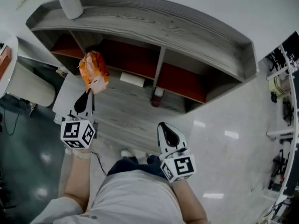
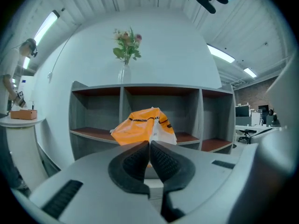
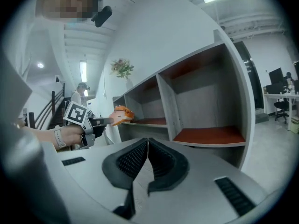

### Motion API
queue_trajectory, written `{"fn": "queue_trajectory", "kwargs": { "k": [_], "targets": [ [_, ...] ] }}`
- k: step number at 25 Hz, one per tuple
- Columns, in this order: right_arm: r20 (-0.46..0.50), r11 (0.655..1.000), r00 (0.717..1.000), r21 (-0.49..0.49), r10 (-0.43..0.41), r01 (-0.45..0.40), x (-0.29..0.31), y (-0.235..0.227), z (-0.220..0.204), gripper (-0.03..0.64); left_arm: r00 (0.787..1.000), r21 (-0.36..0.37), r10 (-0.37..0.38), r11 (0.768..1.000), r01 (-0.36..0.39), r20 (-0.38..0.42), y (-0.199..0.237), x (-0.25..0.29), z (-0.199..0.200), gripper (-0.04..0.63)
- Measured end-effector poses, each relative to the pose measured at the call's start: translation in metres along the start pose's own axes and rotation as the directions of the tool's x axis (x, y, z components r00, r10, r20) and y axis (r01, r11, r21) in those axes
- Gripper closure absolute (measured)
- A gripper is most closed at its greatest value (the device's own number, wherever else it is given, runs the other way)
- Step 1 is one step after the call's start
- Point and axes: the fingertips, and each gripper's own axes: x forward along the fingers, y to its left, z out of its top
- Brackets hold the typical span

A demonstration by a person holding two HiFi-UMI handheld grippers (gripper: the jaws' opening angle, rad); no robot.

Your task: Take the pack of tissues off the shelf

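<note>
The pack of tissues is an orange and white plastic packet. My left gripper is shut on its near edge and holds it in the air in front of the grey shelf unit, by the left compartments. In the left gripper view the pack rises just beyond the closed jaws, with the shelf behind it. My right gripper hangs lower on the right, shut with nothing in it. In the right gripper view the left gripper and the pack show at left.
A white vase with flowers stands on the shelf top. A white roll and a dark bottle sit in the lower compartments. A round white table is at left, racks at right.
</note>
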Motion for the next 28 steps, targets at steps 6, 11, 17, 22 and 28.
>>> {"fn": "queue_trajectory", "kwargs": {
  "k": [6,11,17,22,28],
  "targets": [
    [0.004,0.992,0.992,-0.023,0.124,-0.123,0.022,0.010,-0.004,0.597,0.997,-0.005,0.075,0.997,-0.075,-0.007,0.001,-0.032,-0.018,0.578],
    [0.275,0.985,0.948,-0.002,-0.163,0.171,0.052,-0.157,0.002,0.598,0.949,0.164,-0.280,0.953,0.256,0.144,-0.125,0.163,0.010,0.578],
    [0.233,0.996,0.971,-0.081,0.052,-0.034,0.106,-0.105,0.008,0.597,0.982,0.118,-0.121,0.988,0.104,0.142,-0.068,0.109,-0.013,0.578],
    [0.202,0.979,0.962,-0.122,0.183,-0.160,0.142,-0.064,0.007,0.598,0.991,0.062,-0.015,0.998,0.007,0.132,-0.030,0.077,-0.034,0.578],
    [0.150,0.943,0.938,-0.166,0.313,-0.289,0.168,-0.020,0.005,0.598,0.987,0.004,0.106,0.994,-0.108,0.119,0.002,0.034,-0.057,0.578]
  ]
}}
